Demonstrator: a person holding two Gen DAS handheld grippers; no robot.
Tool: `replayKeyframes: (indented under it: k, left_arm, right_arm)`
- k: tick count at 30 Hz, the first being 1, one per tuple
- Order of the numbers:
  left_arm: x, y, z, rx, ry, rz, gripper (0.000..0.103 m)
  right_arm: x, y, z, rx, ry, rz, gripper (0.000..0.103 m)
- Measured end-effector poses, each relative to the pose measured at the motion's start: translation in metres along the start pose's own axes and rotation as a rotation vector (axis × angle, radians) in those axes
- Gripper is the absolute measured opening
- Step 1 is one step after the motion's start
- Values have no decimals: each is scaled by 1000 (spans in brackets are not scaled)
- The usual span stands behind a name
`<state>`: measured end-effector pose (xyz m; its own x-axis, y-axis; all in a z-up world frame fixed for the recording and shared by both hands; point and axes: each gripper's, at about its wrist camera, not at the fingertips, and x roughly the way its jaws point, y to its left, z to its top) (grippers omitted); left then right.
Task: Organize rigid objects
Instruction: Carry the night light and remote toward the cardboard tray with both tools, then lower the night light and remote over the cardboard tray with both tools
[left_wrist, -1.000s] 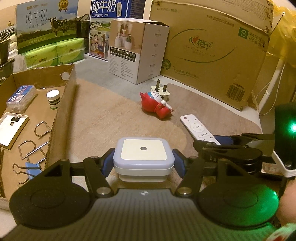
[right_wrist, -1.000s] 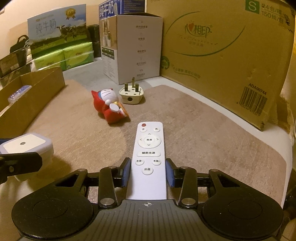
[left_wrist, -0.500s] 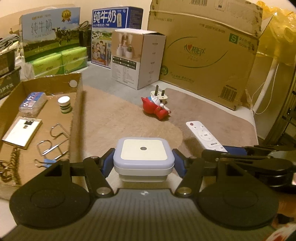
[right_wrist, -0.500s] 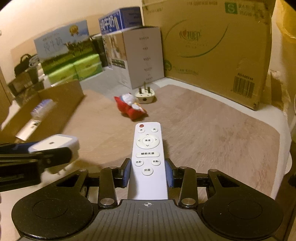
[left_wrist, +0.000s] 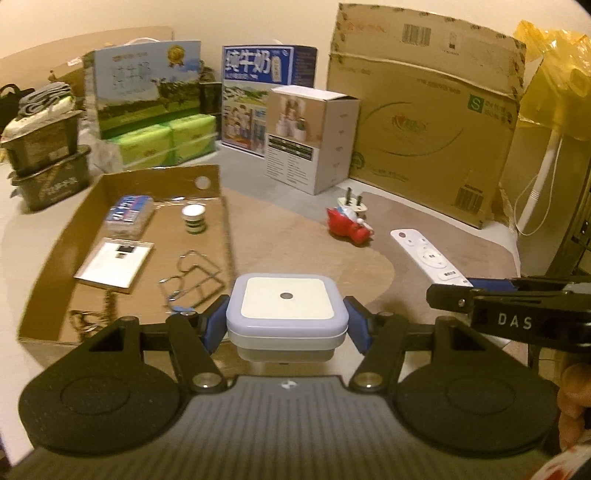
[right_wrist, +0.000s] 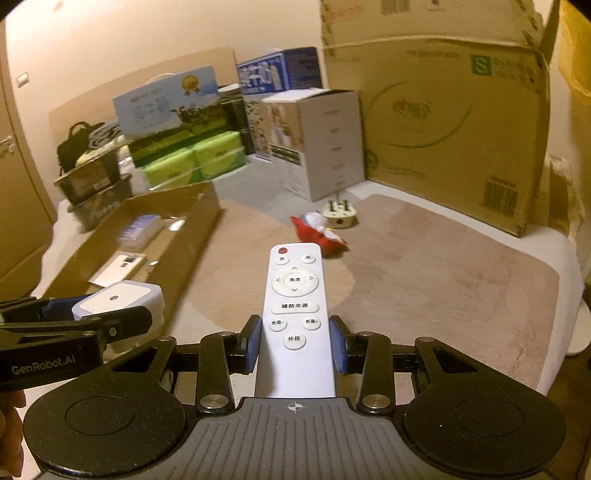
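**A:** What are you holding closest to you?

**B:** Your left gripper (left_wrist: 287, 325) is pinching a square white night light (left_wrist: 287, 312), its blue pads (left_wrist: 216, 326) pressing on both sides. Your right gripper (right_wrist: 294, 345) is clamping the lower end of a white remote control (right_wrist: 294, 306), which is sticking forward between its fingers (right_wrist: 251, 343).

**A:** What is changing?

**B:** You have been raising both hands over the last second. The view is now looking down from higher, so both items are hanging clear above the brown mat (left_wrist: 306, 254), and more of the open cardboard box (left_wrist: 223, 229) on your left is showing than a second ago.

**A:** What is lying in that box?

**B:** A flat white panel (left_wrist: 114, 264), wire clips (left_wrist: 192, 277), a small striped pot (left_wrist: 194, 219) and a clear blue-labelled case (left_wrist: 129, 214).

**A:** And farther away?

**B:** A red and white toy figure (left_wrist: 349, 223) is lying on the mat, touching or just beside a white plug (left_wrist: 352, 203). Both are waiting to be sorted.

**A:** What does this mean for the job?

**B:** Judging by the lift, you are carrying both items towards the box, so lowering them clear of its near wall comes next
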<state>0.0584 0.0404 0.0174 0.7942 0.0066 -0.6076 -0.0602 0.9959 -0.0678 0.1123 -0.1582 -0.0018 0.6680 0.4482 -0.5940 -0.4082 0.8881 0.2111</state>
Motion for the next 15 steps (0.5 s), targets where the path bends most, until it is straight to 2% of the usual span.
replayKeyframes:
  k: [15]
  left_arm:
    - [-38,42,-7,-35,-23,61,62]
  right_arm:
    - [-3,50,6,-40,7,94,39]
